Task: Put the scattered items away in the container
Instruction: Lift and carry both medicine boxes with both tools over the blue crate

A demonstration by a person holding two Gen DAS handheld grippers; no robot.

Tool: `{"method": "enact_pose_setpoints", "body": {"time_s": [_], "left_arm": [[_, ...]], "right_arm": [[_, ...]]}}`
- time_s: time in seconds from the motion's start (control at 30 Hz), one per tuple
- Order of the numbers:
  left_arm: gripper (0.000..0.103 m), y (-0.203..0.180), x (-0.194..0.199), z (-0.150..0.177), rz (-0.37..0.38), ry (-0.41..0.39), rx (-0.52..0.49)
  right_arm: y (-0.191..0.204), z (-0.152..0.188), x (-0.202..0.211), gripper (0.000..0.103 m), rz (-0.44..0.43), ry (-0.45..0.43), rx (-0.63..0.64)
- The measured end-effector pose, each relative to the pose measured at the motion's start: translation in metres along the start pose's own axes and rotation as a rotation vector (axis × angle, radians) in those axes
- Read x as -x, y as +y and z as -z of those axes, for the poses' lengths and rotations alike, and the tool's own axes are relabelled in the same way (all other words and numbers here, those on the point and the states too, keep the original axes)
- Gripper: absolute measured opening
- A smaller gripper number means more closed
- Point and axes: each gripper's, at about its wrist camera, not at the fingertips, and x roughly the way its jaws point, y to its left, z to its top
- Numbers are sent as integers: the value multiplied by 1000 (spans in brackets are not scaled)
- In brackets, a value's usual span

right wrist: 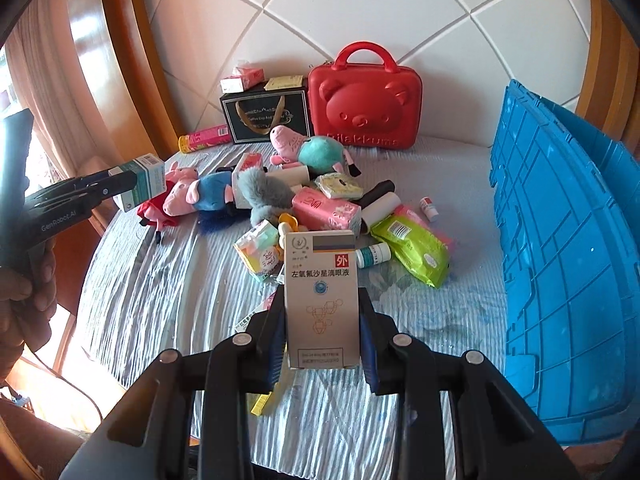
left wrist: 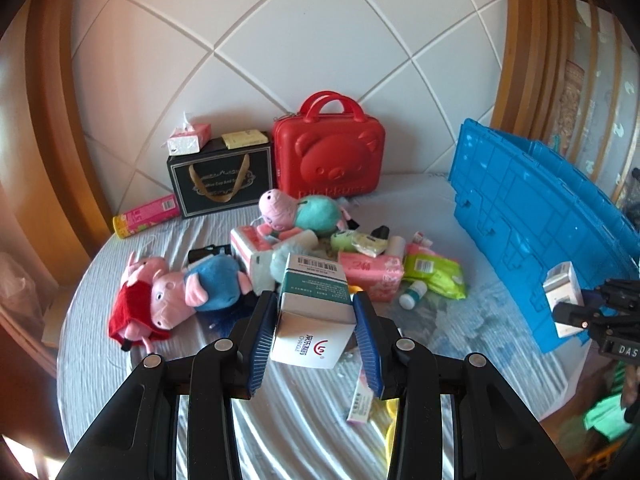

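Observation:
My left gripper [left wrist: 316,304] is shut on a green-and-white medicine box [left wrist: 314,312], held above the bed; it also shows at the left of the right wrist view [right wrist: 142,184]. My right gripper [right wrist: 322,300] is shut on a white eye-drop box [right wrist: 320,300], upright between the blue pads; it shows at the right of the left wrist view [left wrist: 562,300] beside the blue crate [left wrist: 532,220]. The crate [right wrist: 560,260] stands at the bed's right. Scattered items lie mid-bed: pig plush toys [left wrist: 180,292], a pink tissue pack [right wrist: 326,210], a green wipes pack [right wrist: 412,252], a small bottle [right wrist: 372,255].
A red bear case [left wrist: 328,160], a black gift box [left wrist: 220,180] with tissue boxes on top and a pink tube [left wrist: 146,214] stand along the padded headboard. A wooden frame runs along the left. A flat box [left wrist: 360,400] lies under my left gripper.

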Motion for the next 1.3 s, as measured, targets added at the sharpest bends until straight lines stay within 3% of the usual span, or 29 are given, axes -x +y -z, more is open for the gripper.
{"method": "enact_pose_setpoints", "body": {"time_s": [0.7, 1.3], "left_arm": [[38, -145, -7, -94, 103, -125, -103], [38, -306, -42, -167, 202, -206, -201]], "right_arm": [[-109, -37, 99, 30, 22, -181, -38], [-247, -42, 144, 30, 99, -245, -96]]}}
